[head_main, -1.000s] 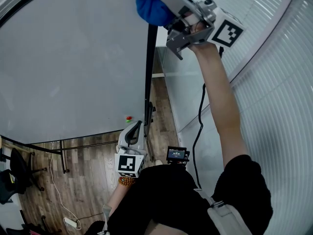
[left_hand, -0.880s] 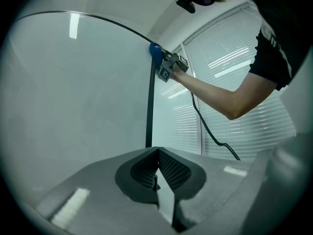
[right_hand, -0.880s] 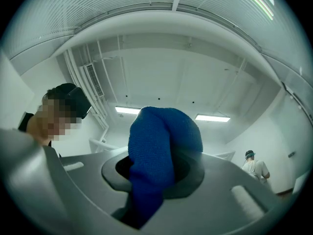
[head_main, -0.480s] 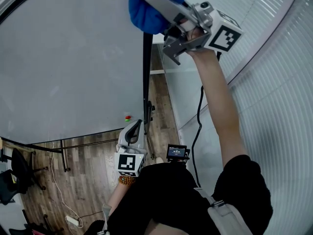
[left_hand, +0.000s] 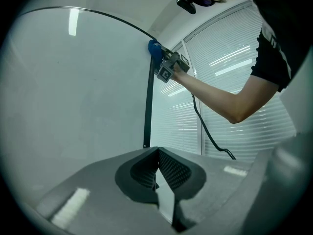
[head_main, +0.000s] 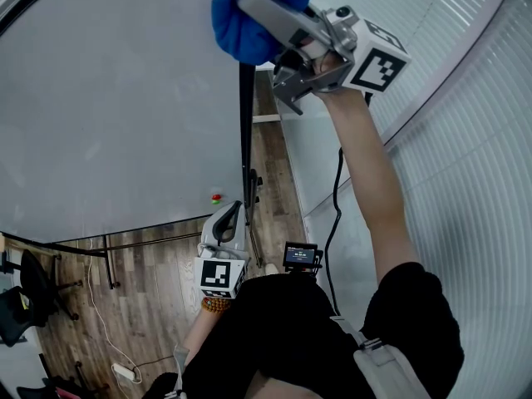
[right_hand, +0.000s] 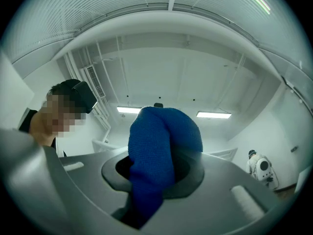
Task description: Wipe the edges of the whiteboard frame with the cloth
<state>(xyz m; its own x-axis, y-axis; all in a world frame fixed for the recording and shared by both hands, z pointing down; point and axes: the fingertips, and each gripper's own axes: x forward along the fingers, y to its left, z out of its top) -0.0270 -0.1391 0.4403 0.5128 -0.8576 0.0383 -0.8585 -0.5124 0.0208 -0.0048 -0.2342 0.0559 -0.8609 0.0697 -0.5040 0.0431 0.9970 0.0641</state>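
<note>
The whiteboard fills the left of the head view, with its black right frame edge running down the middle. My right gripper is raised at the top of that edge, shut on a blue cloth that presses on the frame's upper corner. In the right gripper view the cloth bulges between the jaws of the right gripper. My left gripper hangs low by the frame's lower end, shut and empty. The left gripper view looks past the left gripper to the frame edge, cloth and right gripper.
A glass wall with white blinds stands right of the board. The board's stand rests on a wooden floor. A black cable hangs from the right gripper. A black chair sits at the lower left.
My right gripper and the blue cloth have shifted a little to the left at the top of the frame edge. The left gripper has stayed put.
</note>
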